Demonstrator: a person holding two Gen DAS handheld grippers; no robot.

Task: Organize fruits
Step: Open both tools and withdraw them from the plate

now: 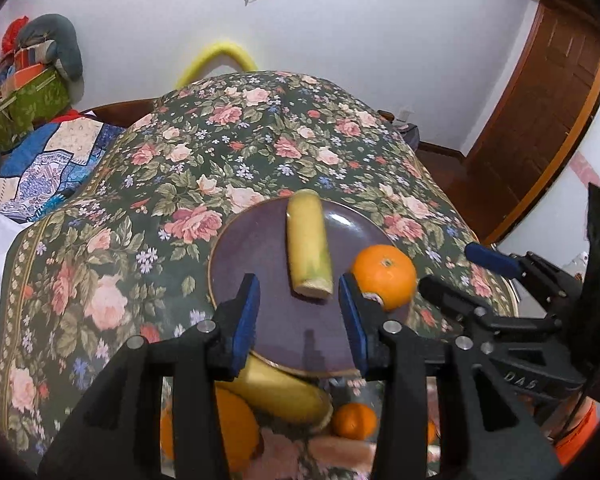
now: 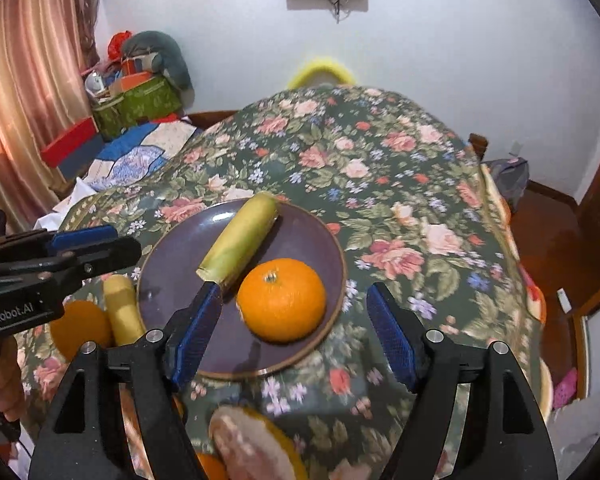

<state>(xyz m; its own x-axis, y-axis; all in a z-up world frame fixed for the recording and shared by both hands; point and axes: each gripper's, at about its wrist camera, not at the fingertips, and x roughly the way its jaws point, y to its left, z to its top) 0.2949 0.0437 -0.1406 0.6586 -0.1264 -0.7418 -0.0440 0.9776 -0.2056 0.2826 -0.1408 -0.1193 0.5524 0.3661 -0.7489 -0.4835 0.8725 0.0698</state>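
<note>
A purple plate (image 1: pixel 260 248) (image 2: pixel 180 248) lies on the floral tablecloth. On it lie a banana piece (image 1: pixel 309 246) (image 2: pixel 240 238) and an orange (image 1: pixel 385 271) (image 2: pixel 282 298). My left gripper (image 1: pixel 298 316) is open and empty above the plate's near side; it shows at the left of the right wrist view (image 2: pixel 96 242). My right gripper (image 2: pixel 292 336) is open and empty, with the orange just beyond its fingers; it shows at the right of the left wrist view (image 1: pixel 460 276). Another banana (image 1: pixel 284 392) (image 2: pixel 122 314) and other oranges (image 1: pixel 354 420) (image 2: pixel 80 332) lie on the cloth near me.
The floral tablecloth (image 1: pixel 240 140) (image 2: pixel 380 184) drops off at its left and right edges. A pinkish-brown fruit (image 2: pixel 252 444) lies close under my right gripper. A bed with patterned bedding (image 1: pixel 52 164) stands at the left. A wooden door (image 1: pixel 540 128) is at the right.
</note>
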